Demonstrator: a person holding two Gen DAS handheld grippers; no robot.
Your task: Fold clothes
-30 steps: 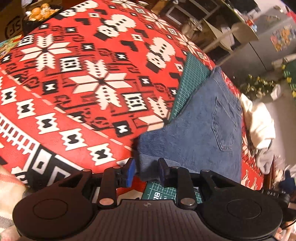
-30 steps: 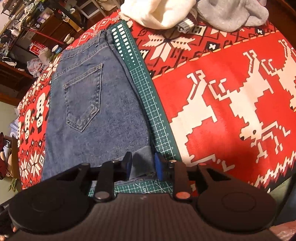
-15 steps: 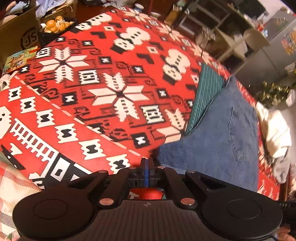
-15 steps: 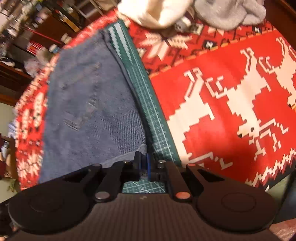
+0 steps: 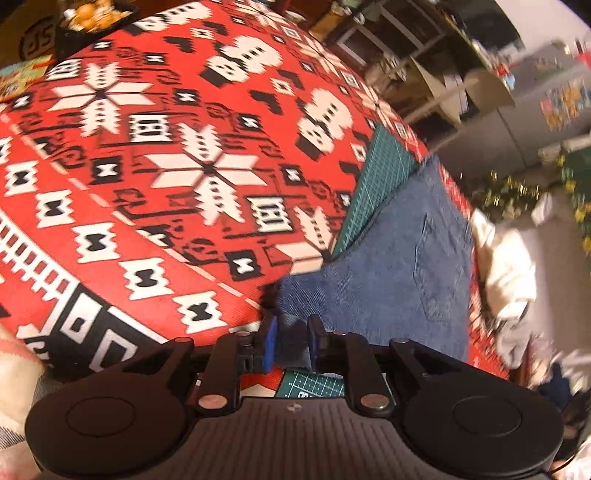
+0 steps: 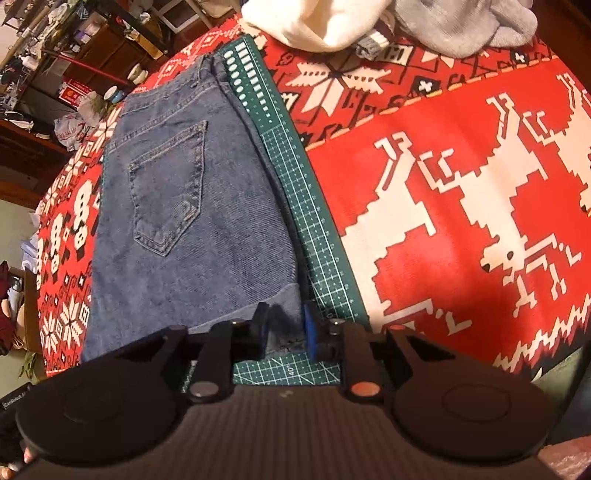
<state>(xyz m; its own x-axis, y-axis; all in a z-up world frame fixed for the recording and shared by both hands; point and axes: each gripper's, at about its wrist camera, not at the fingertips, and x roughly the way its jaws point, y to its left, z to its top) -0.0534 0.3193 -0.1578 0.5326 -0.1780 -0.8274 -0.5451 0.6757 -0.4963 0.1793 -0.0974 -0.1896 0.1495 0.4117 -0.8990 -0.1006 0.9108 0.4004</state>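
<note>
Folded blue jeans (image 6: 184, 221) lie back pocket up on a green cutting mat (image 6: 306, 206), on a red patterned tablecloth (image 6: 443, 184). My right gripper (image 6: 284, 332) hovers over the near right hem corner. Its jaws are opening, with denim in the gap and the pads not pressing it. In the left wrist view the jeans (image 5: 388, 277) run away to the right along the mat (image 5: 376, 177). My left gripper (image 5: 291, 343) is at their near left corner, jaws also opening, with the denim corner between the blue pads.
A white garment (image 6: 314, 22) and a grey one (image 6: 461, 22) are heaped at the table's far end beyond the jeans. A dark bowl of fruit (image 5: 88, 14) and a cardboard box (image 5: 33, 40) stand past the far left edge. Cluttered shelves surround the table.
Both grippers closed at the jeans' near corners half a second ago and have since parted again. The denim corners lie between the jaws as before. The jeans have not visibly shifted.
</note>
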